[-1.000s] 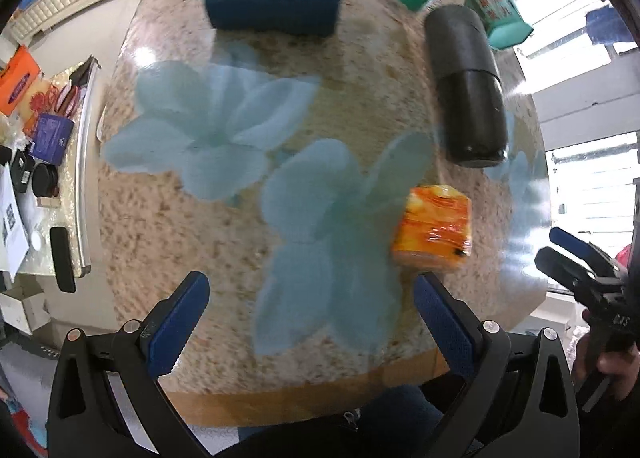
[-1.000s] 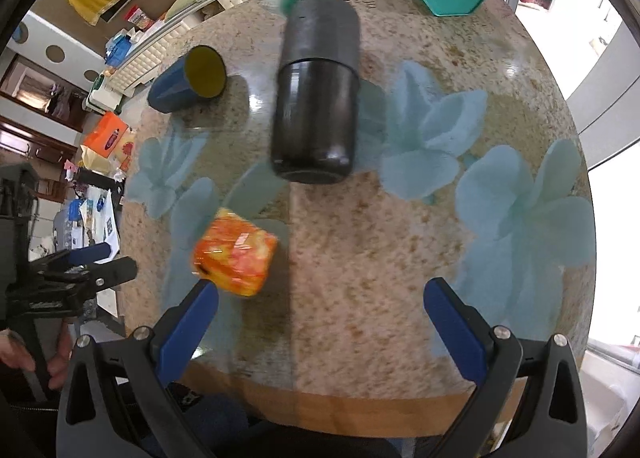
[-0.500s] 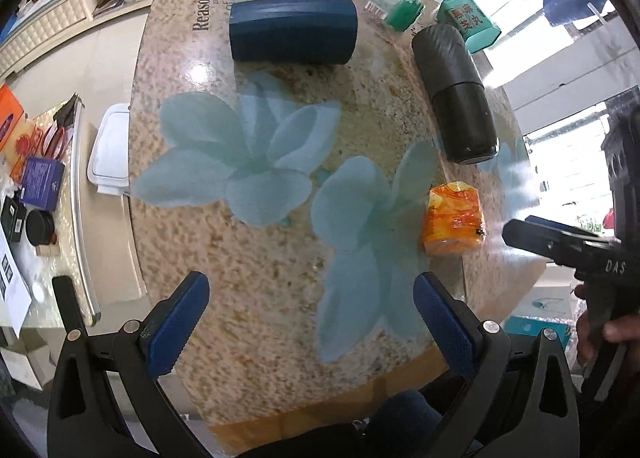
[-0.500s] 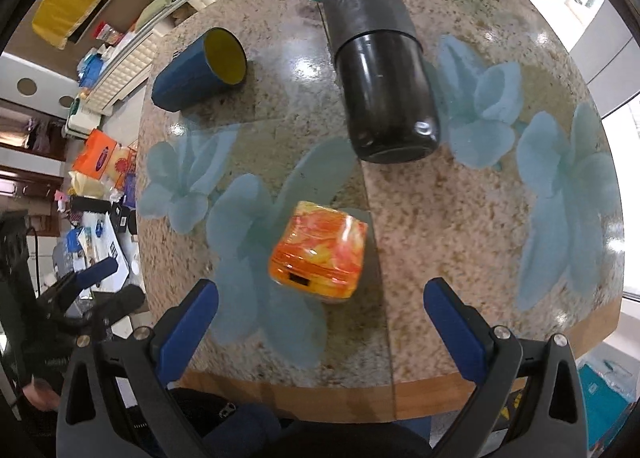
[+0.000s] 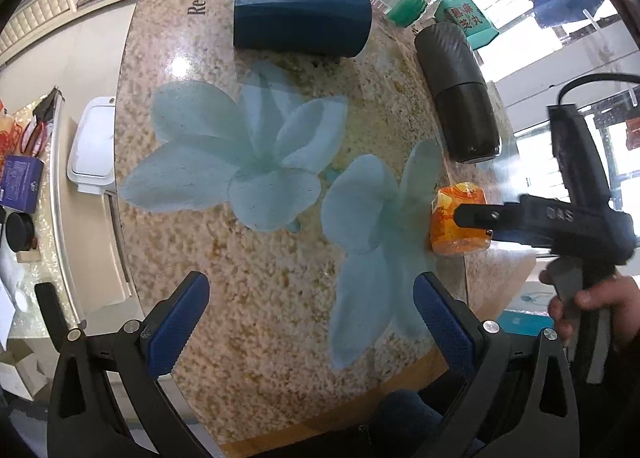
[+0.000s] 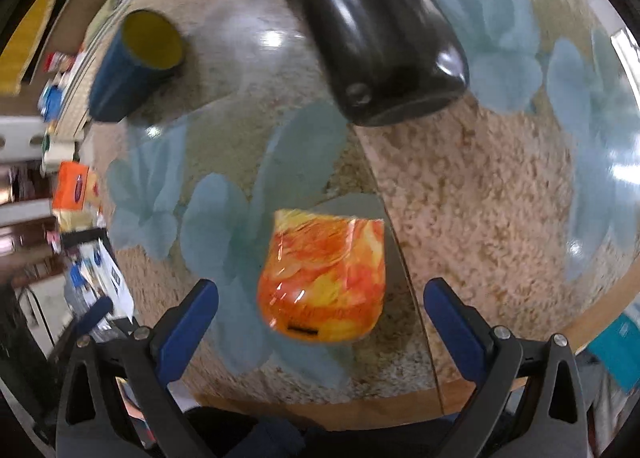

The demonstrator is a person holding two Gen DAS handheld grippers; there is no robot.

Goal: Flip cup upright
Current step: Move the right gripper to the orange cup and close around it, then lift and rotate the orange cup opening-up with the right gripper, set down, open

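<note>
An orange and yellow patterned cup (image 6: 322,278) stands upside down on the table, its base up. It also shows in the left wrist view (image 5: 456,234) at the right, partly behind my right gripper. My right gripper (image 6: 320,322) is open, its blue pads either side of the cup and a little short of it, not touching. My left gripper (image 5: 306,322) is open and empty above the front of the table, well left of the cup.
A blue cup (image 5: 300,25) with a yellow inside (image 6: 152,41) lies on its side at the back. A black cylinder (image 5: 460,97) lies on its side beyond the orange cup. Green containers (image 5: 468,19) stand at the far edge. The table's front edge (image 6: 320,406) is close.
My right gripper has moved in toward the orange cup, which now sits between its open pads. The left gripper has drawn back and left a little.
</note>
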